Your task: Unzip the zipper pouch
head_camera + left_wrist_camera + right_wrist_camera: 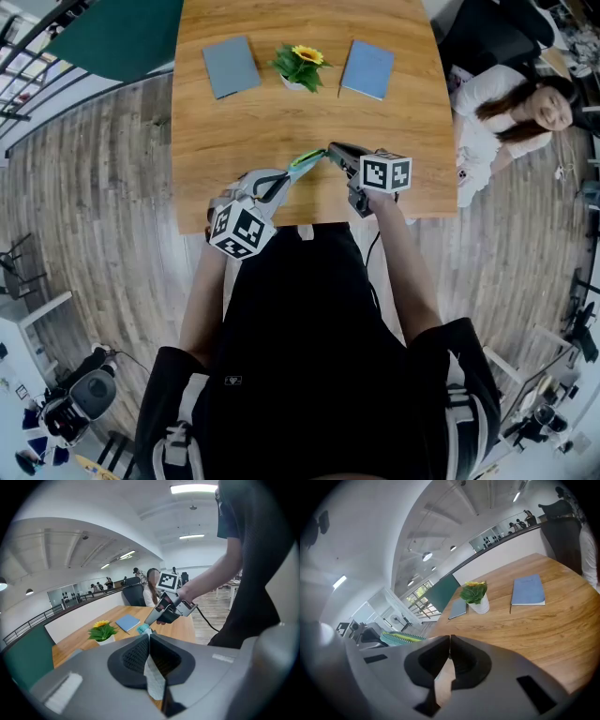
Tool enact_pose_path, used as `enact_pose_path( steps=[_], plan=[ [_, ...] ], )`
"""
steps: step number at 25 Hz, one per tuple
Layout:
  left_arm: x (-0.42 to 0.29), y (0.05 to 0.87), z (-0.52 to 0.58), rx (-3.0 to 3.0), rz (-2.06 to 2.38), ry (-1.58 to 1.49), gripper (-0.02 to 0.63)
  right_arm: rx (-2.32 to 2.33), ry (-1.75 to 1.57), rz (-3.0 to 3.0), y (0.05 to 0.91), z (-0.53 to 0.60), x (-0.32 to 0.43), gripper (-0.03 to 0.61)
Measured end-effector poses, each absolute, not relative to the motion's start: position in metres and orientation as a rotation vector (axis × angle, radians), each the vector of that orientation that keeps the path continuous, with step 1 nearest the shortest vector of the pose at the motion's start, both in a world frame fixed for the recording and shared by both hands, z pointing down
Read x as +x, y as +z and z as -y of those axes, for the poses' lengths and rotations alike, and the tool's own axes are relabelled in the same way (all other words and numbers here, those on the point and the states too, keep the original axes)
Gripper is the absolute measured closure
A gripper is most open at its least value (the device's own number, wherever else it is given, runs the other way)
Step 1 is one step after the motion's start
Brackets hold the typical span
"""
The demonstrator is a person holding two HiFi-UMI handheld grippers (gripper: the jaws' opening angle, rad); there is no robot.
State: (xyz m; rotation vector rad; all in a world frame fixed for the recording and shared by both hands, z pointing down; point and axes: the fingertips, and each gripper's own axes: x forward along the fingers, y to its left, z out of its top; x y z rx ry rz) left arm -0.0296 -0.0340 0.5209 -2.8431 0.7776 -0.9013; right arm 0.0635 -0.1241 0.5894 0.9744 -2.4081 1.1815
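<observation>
Head view: you hold the zipper pouch [305, 161] in the air, stretched between your two tools just above the near edge of the desk [281, 112]. The left gripper [286, 176] has one end and the right gripper [330, 148] meets the other. The pouch looks flat and thin here, with no gaping mouth. Two blue notebooks and a small potted plant lie well apart from it, further up the desk.

Left gripper view: your jaws are pressed together on a pale fold of the pouch, which runs down between the pads. Its teal end pokes out just past the tips, touching the nose of the right gripper.

Right gripper view: these jaws are also closed tight, with only a sliver between the tips. I judge that sliver to be the zipper pull [449, 641], though it is too small to be sure. The pouch trails off to the left, with a line of yellow-green teeth along its upper edge.

Both grips look set, so anchoring and pinching seem done. I cannot tell from these views whether the teeth have parted, so I'd treat the slide along the zip as still yours to do.
</observation>
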Motion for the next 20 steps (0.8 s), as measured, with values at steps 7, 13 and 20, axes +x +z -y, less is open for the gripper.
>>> enact_pose_path(
  steps=[7, 13, 20],
  plan=[
    [-0.031, 0.521, 0.034, -2.846, -0.786, -0.897, 0.604, 0.986, 1.185, 2.407, 0.591, 0.125, 0.068, 0.568],
    [-0.03, 0.519, 0.034, -2.845, -0.782, -0.897, 0.604, 1.004, 1.196, 2.396, 0.593, 0.128, 0.071, 0.566],
    [-0.035, 0.516, 0.033, -2.844, -0.805, -0.882, 0.604, 1.026, 1.236, 2.396, 0.598, 0.13, 0.08, 0.566]
  ],
)
